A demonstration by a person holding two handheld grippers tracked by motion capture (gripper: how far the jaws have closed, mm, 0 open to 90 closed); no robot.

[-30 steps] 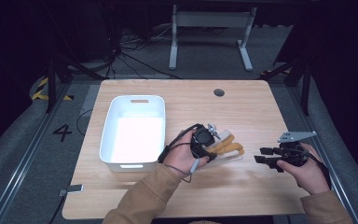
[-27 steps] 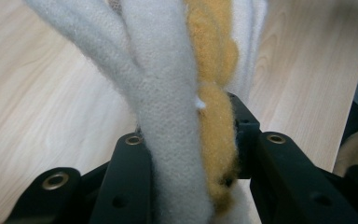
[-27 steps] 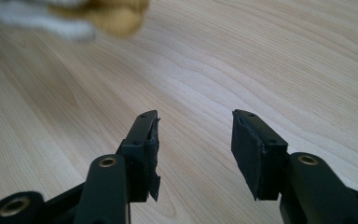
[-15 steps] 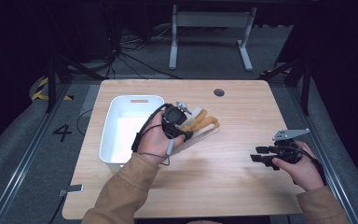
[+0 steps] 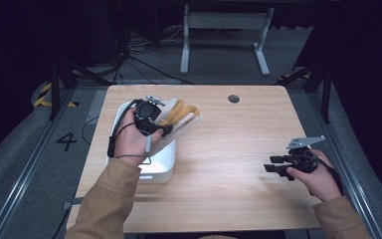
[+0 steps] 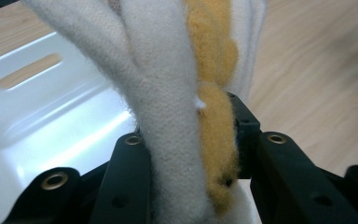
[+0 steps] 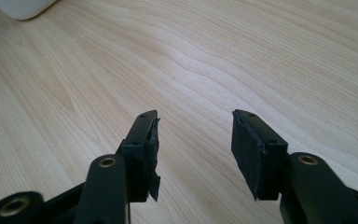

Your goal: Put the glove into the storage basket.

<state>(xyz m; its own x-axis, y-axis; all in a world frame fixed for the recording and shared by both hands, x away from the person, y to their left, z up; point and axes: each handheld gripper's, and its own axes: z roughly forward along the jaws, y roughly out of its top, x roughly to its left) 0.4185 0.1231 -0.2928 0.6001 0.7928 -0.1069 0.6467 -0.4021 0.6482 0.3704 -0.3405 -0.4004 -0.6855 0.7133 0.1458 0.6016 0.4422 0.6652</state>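
White-and-orange fuzzy glove [image 5: 180,118], clamped and held above the white bin's [image 5: 165,170] right edge

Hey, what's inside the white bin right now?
The white bin shows bare white floor near its front end. The left gripper, shut on a white-and-yellow glove, and the hand cover the rest, so that part cannot be seen.

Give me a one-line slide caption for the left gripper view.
Left tool clamps a white-and-yellow work glove above the white bin on the wooden table.

Light wooden table [image 5: 238,164], white plastic bin [image 5: 165,164] on it (left side)
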